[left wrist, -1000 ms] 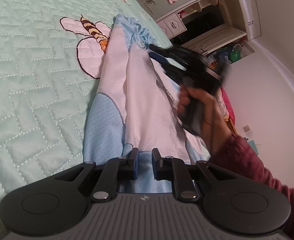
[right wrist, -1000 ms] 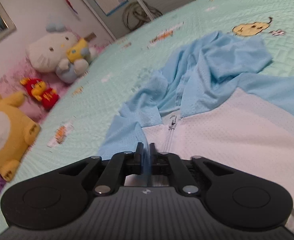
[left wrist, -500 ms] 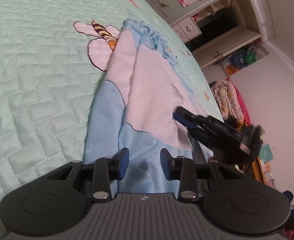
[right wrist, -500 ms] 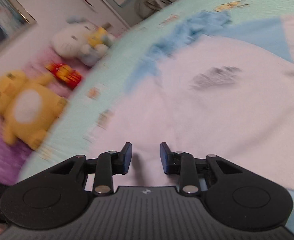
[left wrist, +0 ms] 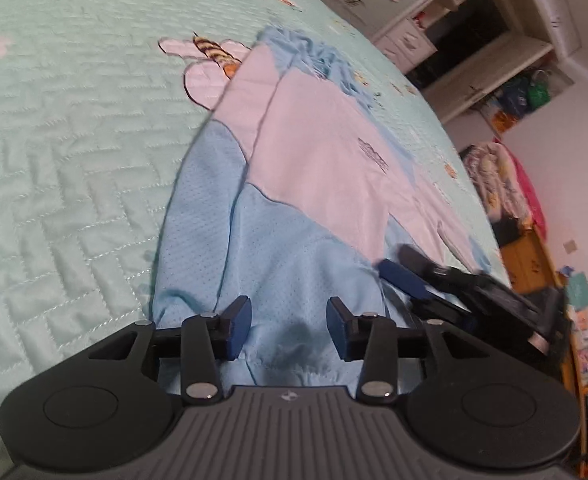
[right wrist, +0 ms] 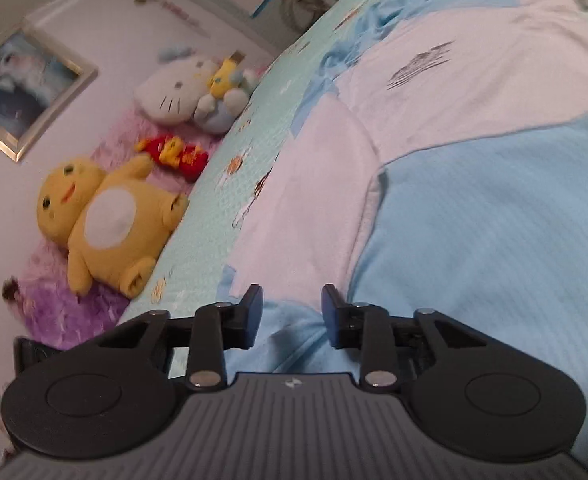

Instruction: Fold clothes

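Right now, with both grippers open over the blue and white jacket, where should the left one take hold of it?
Probably the blue hem edge of the jacket just ahead of the open left gripper. It bunches into a raised ridge there, so the fingers could close on it by coming in low from the near side, along the bedspread.

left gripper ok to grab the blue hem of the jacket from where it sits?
Probably yes. The left gripper is open with the jacket's blue hem lying flat right between its fingers, nothing on top. The right gripper sits off to one side, clear.
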The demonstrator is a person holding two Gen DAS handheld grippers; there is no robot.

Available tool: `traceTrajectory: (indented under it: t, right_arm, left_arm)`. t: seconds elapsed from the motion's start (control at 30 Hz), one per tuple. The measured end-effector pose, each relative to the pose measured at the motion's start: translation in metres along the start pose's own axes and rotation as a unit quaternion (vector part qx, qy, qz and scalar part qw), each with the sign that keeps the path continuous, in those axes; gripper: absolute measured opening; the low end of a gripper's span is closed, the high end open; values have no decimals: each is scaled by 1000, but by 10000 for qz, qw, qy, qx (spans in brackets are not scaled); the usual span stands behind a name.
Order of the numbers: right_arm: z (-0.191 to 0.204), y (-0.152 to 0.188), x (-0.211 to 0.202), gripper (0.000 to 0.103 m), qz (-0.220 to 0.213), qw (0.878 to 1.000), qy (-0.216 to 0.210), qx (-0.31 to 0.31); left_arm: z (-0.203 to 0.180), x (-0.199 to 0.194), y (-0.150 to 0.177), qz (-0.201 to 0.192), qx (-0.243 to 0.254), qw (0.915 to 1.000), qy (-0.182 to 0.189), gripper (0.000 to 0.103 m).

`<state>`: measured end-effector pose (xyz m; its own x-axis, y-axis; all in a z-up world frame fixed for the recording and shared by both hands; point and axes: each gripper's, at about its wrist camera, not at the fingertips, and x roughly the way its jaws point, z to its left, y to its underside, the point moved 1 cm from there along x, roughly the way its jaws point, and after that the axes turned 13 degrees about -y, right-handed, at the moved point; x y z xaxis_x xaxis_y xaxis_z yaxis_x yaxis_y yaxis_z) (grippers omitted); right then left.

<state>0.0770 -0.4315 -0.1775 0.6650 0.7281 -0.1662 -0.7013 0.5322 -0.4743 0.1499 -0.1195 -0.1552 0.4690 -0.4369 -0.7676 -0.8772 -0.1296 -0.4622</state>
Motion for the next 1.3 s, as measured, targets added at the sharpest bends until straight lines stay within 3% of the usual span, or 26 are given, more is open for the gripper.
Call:
traceTrajectory:
  t: [0.1, 0.17, 0.27, 0.4, 0.53, 0.57, 0.7, 0.8, 1.03, 1.1, 1.2, 1.27, 1.3]
  right_arm:
    - [4, 10, -18, 36, -14, 9999, 98, 45]
    - [7, 16, -31, 49, -23, 9998, 163, 76]
    - [10, 26, -49, 55, -36, 9996, 260, 121]
    - [19, 44, -107, 56, -700, 9969, 31, 369]
    - [22, 52, -157, 56, -1076, 9927, 375, 403]
    - [19, 56, -164, 56, -1104, 9918, 423, 476]
    - [6, 74, -165, 55, -986, 9916, 464, 695]
    - [3, 83, -155, 47, -852, 9924, 730, 508]
    - [17, 74, -158, 49, -1234, 9918, 8, 318]
    - [16, 76, -154, 49, -1233, 9917, -172, 314]
    - [2, 85, -141, 49, -976, 9943, -65, 435]
    - [-3, 91, -136, 31, -831, 9955, 218, 399]
    - [-1, 91, -136, 32, -807, 9958, 296, 322]
  left_arm:
    - [-12, -13, 10, -96, 277, 9996, 34, 47]
    - [-20, -8, 18, -42, 501, 9987, -110, 54]
    - [-24, 1, 30, -36, 653, 9972, -374, 53]
    - [-25, -10, 34, -134, 564, 9974, -438, 53]
    - [-33, -28, 43, -242, 656, 9973, -208, 54]
    - [-34, -24, 47, -161, 726, 9968, -292, 56]
    - [-38, -14, 56, 76, 889, 9945, -542, 56]
    - [-41, -17, 55, 112, 823, 9948, -592, 56]
    - [-65, -22, 55, 68, 1000, 9941, -410, 57]
    - [-68, -9, 59, 228, 1063, 9919, -656, 57]
    - [-76, -1, 65, 268, 1249, 9871, -961, 59]
    - [-83, 1, 66, 308, 1434, 9828, -1123, 60]
    - [-87, 2, 67, 327, 1527, 9804, -1204, 61]
